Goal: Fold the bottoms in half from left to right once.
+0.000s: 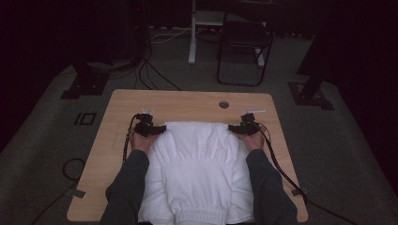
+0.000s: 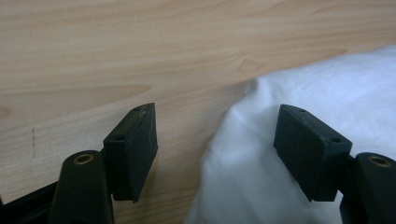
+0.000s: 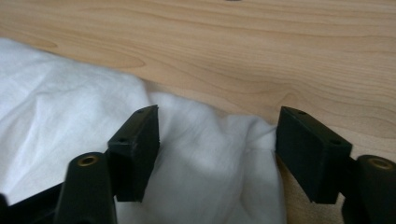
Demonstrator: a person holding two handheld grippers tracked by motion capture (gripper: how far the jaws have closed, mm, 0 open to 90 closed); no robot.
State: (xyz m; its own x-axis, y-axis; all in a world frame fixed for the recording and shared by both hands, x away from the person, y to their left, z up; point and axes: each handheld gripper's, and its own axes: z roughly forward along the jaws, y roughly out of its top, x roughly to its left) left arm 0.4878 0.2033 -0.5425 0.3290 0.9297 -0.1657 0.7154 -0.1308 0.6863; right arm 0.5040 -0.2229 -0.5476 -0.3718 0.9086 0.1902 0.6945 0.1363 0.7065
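Black jaws of the left tool [image 2: 217,149] stand wide apart and hold nothing. One jaw sits over the bare light wooden tabletop [image 2: 140,46]. The other jaw sits over the edge of the soft white folded cloth garment [image 2: 327,88]. The cloth edge lies loose between the two jaws, and no pad is pressing on it.

On the other side, the right tool [image 3: 217,149] is wide open too, with nothing in its grip. White cloth lies under and between its jaws, with bare wood just past the far jaw.

From above, the garment [image 1: 197,164] lies flat in the middle of the tabletop [image 1: 187,98]. The left tool [image 1: 155,129] is at its far left corner and the right tool [image 1: 237,127] is at its far right corner.

What could go wrong? If the tools lift away fast, a pad could catch the loose cloth and drag the corner, so the neat fold gets messy. If a jaw shuts now, it could pinch just the top layer and pull it up. The near end of the garment hangs at the tabletop edge, so a tug toward the person could slide it off. The trailing black cables [image 1: 277,159] could also brush the cloth.
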